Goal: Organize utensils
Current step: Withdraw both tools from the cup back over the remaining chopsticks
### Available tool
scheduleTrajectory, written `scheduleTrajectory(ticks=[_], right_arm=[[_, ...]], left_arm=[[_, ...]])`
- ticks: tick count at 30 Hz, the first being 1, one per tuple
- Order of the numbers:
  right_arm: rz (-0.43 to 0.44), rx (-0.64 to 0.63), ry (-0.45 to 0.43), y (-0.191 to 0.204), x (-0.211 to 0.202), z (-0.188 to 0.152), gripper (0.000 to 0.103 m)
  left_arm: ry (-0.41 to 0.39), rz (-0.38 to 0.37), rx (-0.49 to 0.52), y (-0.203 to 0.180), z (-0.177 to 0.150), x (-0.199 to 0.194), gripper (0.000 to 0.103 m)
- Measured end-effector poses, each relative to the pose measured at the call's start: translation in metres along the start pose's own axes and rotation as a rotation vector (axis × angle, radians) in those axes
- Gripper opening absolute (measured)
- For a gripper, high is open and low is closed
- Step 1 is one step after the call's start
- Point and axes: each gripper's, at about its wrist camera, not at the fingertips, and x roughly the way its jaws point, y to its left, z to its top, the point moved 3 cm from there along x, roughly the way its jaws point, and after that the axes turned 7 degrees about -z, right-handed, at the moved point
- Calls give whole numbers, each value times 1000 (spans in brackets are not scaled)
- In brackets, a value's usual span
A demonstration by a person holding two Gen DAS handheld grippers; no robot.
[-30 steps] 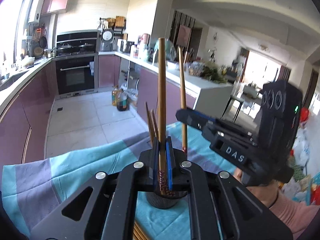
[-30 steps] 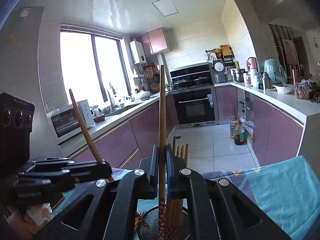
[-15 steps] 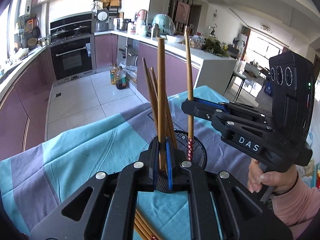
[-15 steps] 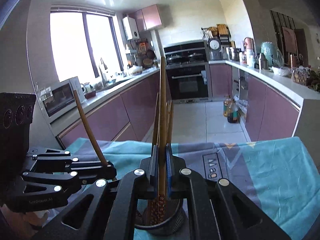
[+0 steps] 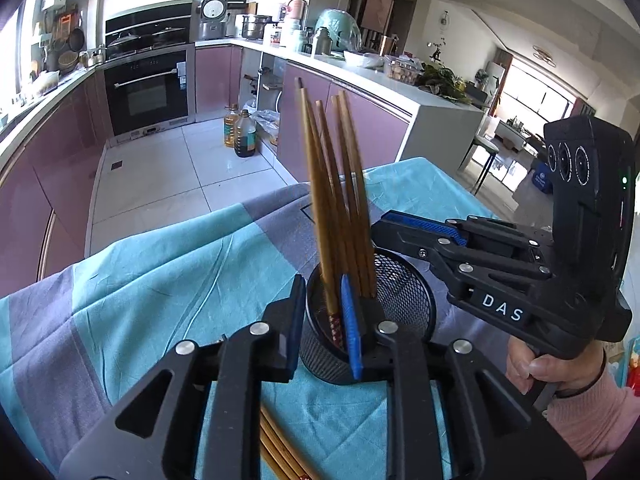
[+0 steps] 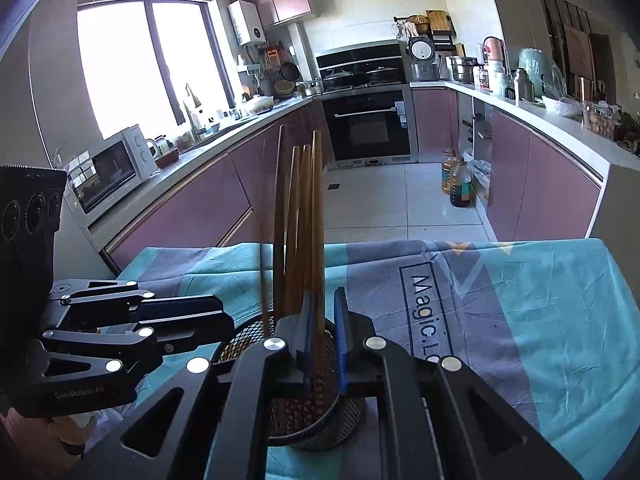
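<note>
A black mesh cup (image 5: 404,300) (image 6: 354,412) stands on the blue and grey tablecloth (image 5: 160,280) and holds several brown chopsticks (image 5: 344,200) (image 6: 300,220), upright and leaning. My left gripper (image 5: 323,318) (image 6: 226,320) sits at the cup's near rim. Its jaws are opening, and one chopstick with a red patterned end stands loose in the gap. My right gripper (image 6: 324,320) (image 5: 380,232) is over the cup from the other side. Its jaws are opening too, with a chopstick between the blue pads and daylight beside it.
More loose chopsticks (image 5: 280,452) lie on the cloth under my left gripper. A person's hand in a pink sleeve (image 5: 560,376) holds the right gripper. Beyond the table's far edge are the tiled floor, oil bottles (image 5: 240,136) and purple cabinets.
Both grippers have come down over the mesh cup with a chopstick each. Their jaws have parted and the chopsticks have slid down into the cup among the others.
</note>
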Motion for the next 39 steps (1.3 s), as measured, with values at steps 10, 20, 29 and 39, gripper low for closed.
scheduleTrajectory(ticks=[10,20,29,39], right_arm=[[31,-25,-62,14,-23,-2,26],[142,-133,-124,58,-65,-33,42],[187,-174,-17,85,-47,-68,45],[192,-159,157,99,-4,-108,45]], left_arm=[[-104,68,-49,17,-22,-33,33],[-168,205,-27,28,-61,-74,46],[-93,239,-69,44,-104,-66,46],[-13,250,-102,52,-137,-45,46]])
